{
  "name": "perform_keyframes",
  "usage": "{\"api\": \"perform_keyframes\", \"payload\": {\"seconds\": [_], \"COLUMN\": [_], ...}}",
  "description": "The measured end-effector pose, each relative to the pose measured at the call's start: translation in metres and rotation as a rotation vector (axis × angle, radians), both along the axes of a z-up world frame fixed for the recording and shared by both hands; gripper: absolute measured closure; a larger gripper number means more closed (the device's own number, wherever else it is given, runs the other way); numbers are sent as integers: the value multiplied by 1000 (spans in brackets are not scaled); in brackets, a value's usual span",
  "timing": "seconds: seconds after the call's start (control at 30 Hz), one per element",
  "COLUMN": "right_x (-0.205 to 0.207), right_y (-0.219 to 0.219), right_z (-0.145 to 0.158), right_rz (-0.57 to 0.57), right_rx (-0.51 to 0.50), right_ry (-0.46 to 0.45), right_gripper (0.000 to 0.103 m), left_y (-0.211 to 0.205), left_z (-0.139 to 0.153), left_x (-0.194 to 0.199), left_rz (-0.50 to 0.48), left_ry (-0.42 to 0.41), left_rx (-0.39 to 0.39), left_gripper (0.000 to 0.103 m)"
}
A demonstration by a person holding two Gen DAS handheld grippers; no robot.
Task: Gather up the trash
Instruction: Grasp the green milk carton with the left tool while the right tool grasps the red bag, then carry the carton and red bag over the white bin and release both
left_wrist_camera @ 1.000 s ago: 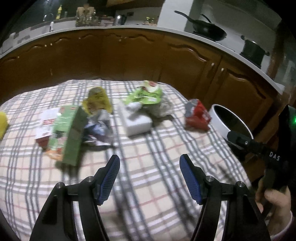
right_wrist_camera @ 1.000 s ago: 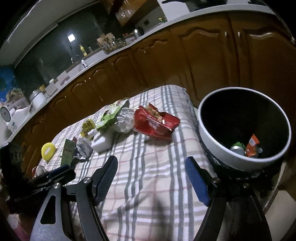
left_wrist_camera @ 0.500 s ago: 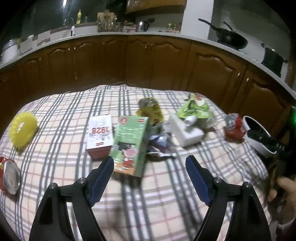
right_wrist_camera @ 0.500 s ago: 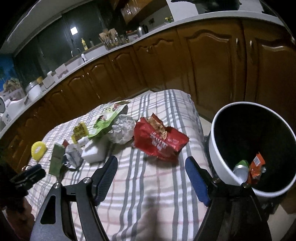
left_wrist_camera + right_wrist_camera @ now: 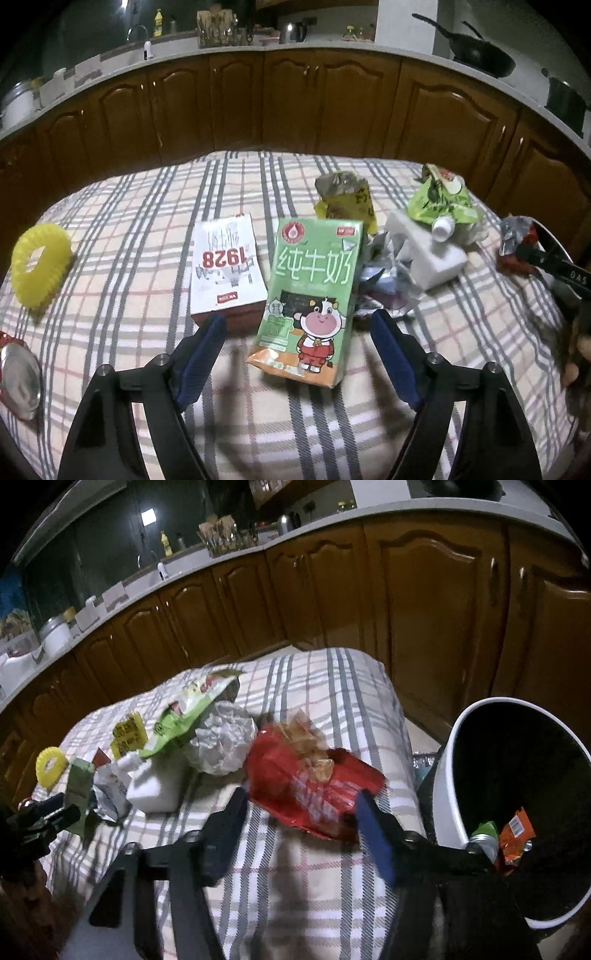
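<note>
A: While closing in, any grip yet for the left gripper (image 5: 297, 319)?

B: None. Blue fingers (image 5: 201, 354) narrowing but wide apart, pads clear of everything. Green milk carton (image 5: 314, 280) just ahead, near end between them, lying flat on the checked worktop (image 5: 129, 229).

A: Long axis?

B: Runs away from the fingers, nearly along their own line, far end leaning slightly right. Calls for a pinch across the narrow width, judged the easy way. Reads "纯牛奶" in big characters, cartoon cow below.

A: Beside it?

B: Just left, a white and red box (image 5: 227, 269) printed "1928", upside down from here; touching or not, cannot tell. Just right, crumpled foil (image 5: 384, 280). Farther off, a yellow packet (image 5: 347, 203) and a green pouch (image 5: 439, 203), print too small to read.

A: And the right gripper (image 5: 301, 805)?

B: Closing too, fingers (image 5: 373, 834) at middling width, pressing on nothing. Red snack bag (image 5: 314, 775) straight ahead, near edge between the tips, long axis slanting from far left to near right. White lettering blurred, unreadable.

A: Bin?

B: White-rimmed bin (image 5: 450, 768) off the worktop's right end, near the bag, orange wrapper (image 5: 515, 834) already inside. Far nearer the right hand; so carton for the left, bag for the right, probably.
</note>
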State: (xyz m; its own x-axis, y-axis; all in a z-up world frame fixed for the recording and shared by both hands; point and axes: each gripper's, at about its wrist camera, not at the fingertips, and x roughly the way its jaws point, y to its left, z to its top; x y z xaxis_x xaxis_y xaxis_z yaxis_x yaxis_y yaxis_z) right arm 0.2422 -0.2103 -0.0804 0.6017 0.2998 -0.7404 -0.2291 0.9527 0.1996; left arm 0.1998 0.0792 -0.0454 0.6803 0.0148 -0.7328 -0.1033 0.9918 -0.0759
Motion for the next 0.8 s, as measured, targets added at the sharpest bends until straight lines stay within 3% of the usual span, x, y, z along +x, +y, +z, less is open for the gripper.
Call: {"api": "perform_keyframes", "payload": {"seconds": [0.03, 0.07, 0.1, 0.2, 0.47, 0.8], "right_x": [-1, 0, -1, -6, -30, -54], "right_y": [0, 0, 0, -3, -14, -37], "right_z": [1, 2, 3, 5, 17, 36], "right_rz": [-1, 0, 2, 5, 15, -10], "right_rx": [-5, -8, -8, 10, 73, 155], "right_ry": [-9, -17, -20, -13, -29, -47], "right_gripper": [50, 69, 81, 92, 95, 95], "left_y": [0, 0, 1, -2, -28, -86], "left_z": [-2, -4, -6, -5, 14, 32], "left_x": [1, 3, 3, 0, -24, -36], "left_rz": [-3, -13, -15, -25, -81, -232], "left_ry": [3, 12, 20, 6, -54, -102], "left_rx": [-5, -20, -31, -31, -73, -90], "left_gripper": [39, 47, 48, 53, 57, 58]}}
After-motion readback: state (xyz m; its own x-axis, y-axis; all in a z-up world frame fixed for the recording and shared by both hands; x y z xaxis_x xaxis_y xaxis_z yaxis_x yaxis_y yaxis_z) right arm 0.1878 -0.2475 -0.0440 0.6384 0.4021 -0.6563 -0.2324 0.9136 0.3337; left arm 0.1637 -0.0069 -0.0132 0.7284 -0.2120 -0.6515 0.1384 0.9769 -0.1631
